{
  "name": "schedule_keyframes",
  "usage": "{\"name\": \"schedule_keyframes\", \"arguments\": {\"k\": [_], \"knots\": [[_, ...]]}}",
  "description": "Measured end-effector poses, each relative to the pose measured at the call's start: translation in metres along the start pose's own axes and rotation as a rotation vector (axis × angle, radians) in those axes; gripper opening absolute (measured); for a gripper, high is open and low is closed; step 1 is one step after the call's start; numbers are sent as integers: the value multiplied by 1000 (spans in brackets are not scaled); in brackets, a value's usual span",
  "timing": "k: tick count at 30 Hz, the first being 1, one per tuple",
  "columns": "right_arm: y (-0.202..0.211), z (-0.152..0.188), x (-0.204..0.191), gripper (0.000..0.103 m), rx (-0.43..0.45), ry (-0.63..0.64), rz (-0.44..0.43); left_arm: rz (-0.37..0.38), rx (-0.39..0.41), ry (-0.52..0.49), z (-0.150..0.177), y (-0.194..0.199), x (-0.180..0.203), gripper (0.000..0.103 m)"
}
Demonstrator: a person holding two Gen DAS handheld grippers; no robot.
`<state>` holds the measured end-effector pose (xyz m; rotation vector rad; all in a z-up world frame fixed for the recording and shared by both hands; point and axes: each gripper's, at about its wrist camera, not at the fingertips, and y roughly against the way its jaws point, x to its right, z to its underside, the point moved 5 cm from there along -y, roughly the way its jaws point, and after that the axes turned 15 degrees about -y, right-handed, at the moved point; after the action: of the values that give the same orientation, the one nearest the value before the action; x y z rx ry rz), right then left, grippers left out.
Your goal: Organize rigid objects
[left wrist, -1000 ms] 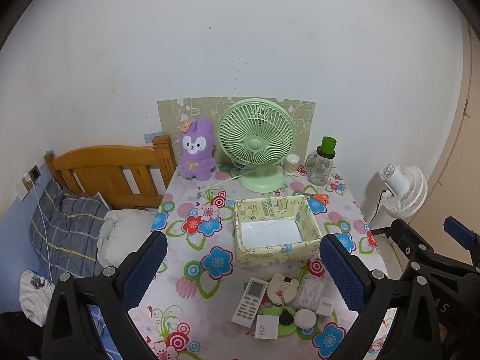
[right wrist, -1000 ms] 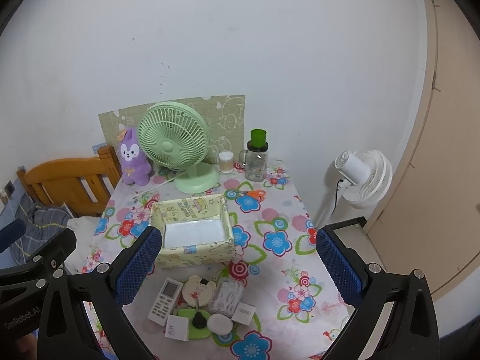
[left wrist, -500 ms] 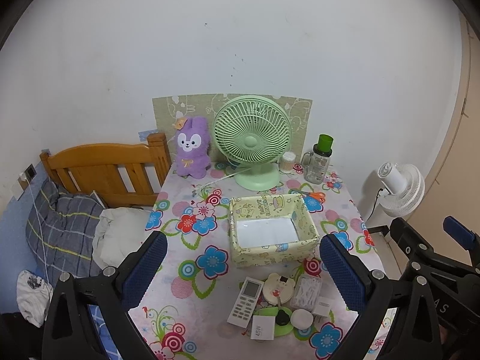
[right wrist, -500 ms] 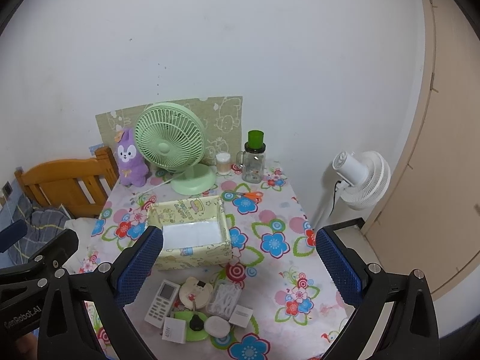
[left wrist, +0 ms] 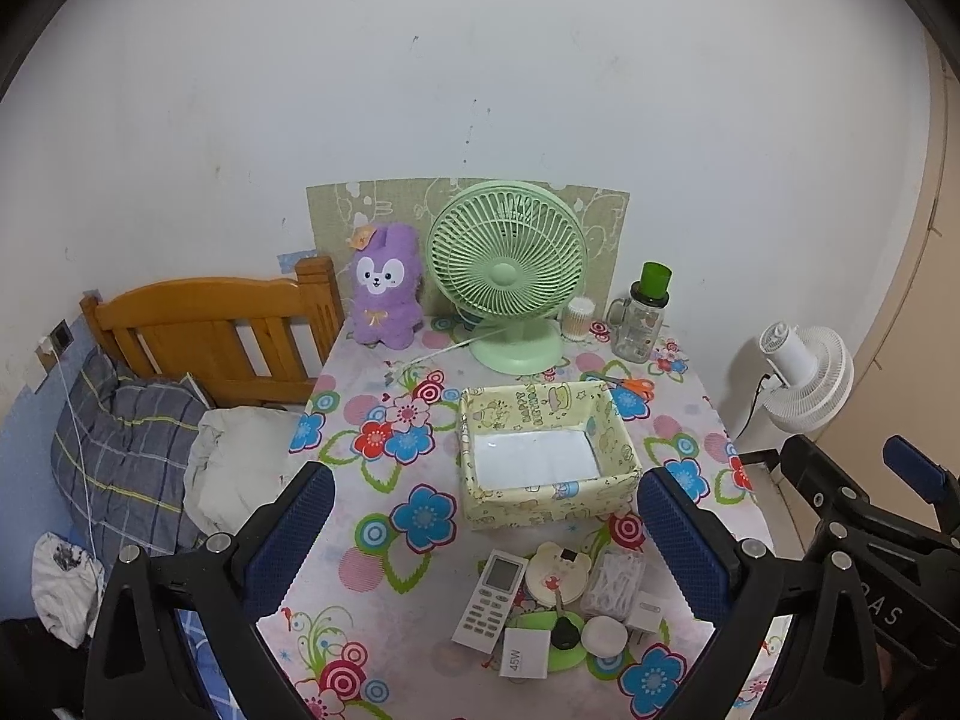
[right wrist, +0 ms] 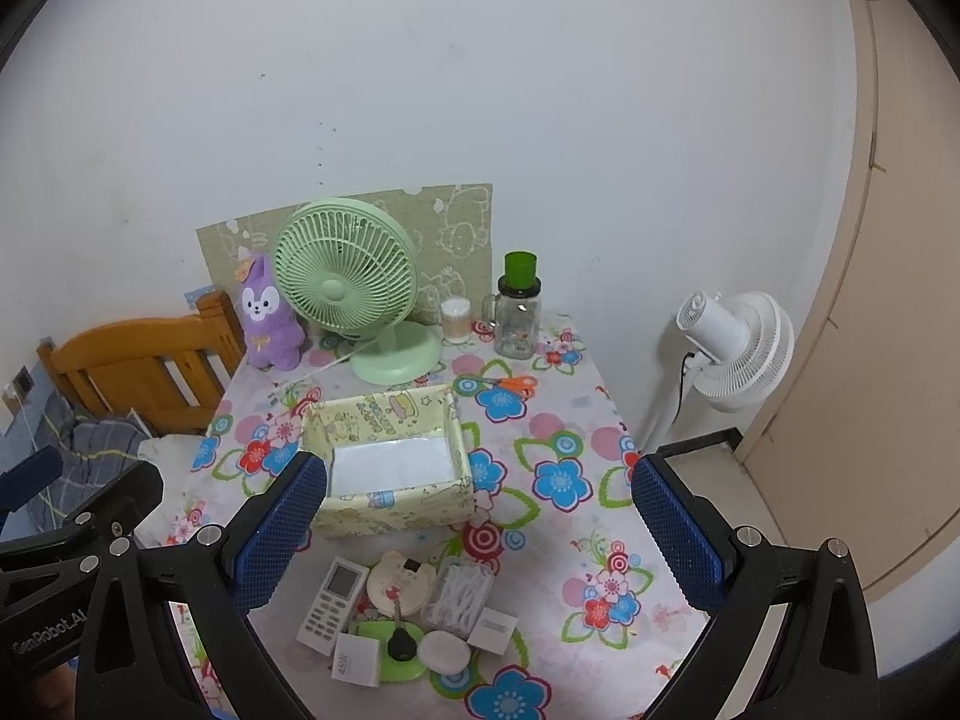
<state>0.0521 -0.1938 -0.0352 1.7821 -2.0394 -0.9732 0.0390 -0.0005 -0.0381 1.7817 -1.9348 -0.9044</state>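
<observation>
The box (left wrist: 543, 456) is empty, so nothing seems sorted yet; the small items (left wrist: 552, 612) wait at its 6 o'clock. Both hand-held grippers (left wrist: 483, 540) (right wrist: 474, 531) hover released, holding nothing.

Landmark: box (left wrist: 543, 456) mid-table (left wrist: 372, 552). Behind it: desk fan (left wrist: 507, 276), plush toy (left wrist: 384, 288) to the fan's left, swab jar (left wrist: 579, 318) and bottle (left wrist: 642, 315) to its right. Scissors (left wrist: 630, 385) just off the box's back-right corner. In front of the box: remote (left wrist: 492, 600), round case (left wrist: 555, 570), charger (left wrist: 528, 651), key (left wrist: 564, 630) (all bunched together, some touching). Bed (left wrist: 210, 336) left of table, floor fan (left wrist: 804, 372) right.
</observation>
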Motion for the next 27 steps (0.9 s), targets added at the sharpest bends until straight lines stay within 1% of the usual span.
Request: {"name": "schedule_keyframes", "arguments": {"k": [4, 9, 14, 20, 27], "knots": [[-6, 2, 0, 103, -6, 2, -2, 1, -10, -4, 4, -5, 1, 102], [-14, 5, 2, 103, -12, 9, -8, 22, -31, 6, 10, -17, 2, 102], [-29, 13, 5, 102, -44, 0, -27, 40, -58, 5, 19, -32, 5, 102], [-50, 28, 13, 102, -66, -31, -64, 57, -79, 4, 33, -51, 11, 101], [-78, 51, 24, 102, -115, -68, -70, 78, -122, -11, 52, -79, 21, 101]]}}
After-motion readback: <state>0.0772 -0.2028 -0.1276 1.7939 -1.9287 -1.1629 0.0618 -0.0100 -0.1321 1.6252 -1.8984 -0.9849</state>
